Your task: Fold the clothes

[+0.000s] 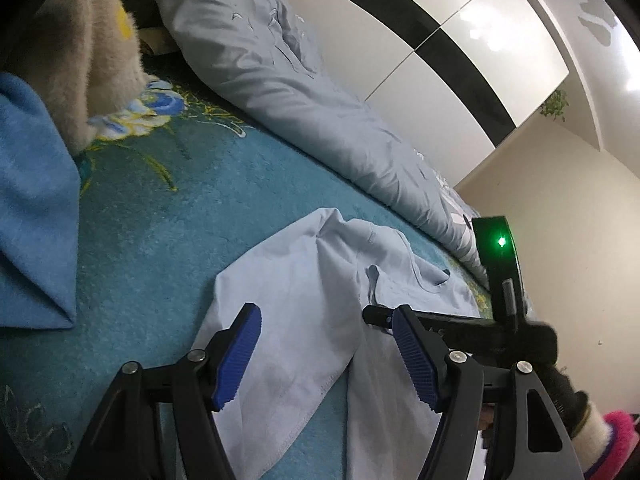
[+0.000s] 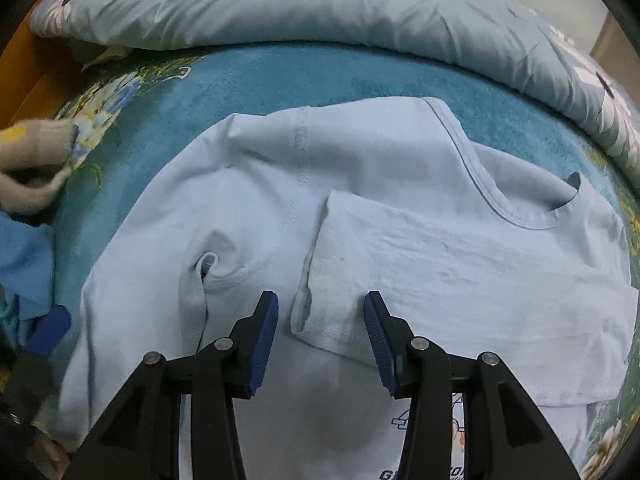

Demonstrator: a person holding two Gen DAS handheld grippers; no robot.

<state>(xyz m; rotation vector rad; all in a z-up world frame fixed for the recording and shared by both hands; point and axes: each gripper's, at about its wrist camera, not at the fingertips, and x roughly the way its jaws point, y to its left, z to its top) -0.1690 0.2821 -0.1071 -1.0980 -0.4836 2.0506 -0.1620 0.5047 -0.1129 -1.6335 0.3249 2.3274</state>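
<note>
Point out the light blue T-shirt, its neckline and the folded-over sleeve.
Light blue T-shirt [image 2: 256, 184]: right wrist view, on the body fabric.
Neckline [image 2: 516, 216]: right wrist view, on the collar's curved rim.
Folded-over sleeve [image 2: 336, 320]: right wrist view, near its hemmed cuff.

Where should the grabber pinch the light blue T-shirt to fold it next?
Probably the folded-over sleeve hem of the T-shirt, coming straight down from above. That edge stands up slightly, right between the open fingers of the right gripper, so there is a lip to pinch without bunching the flat cloth.
</note>
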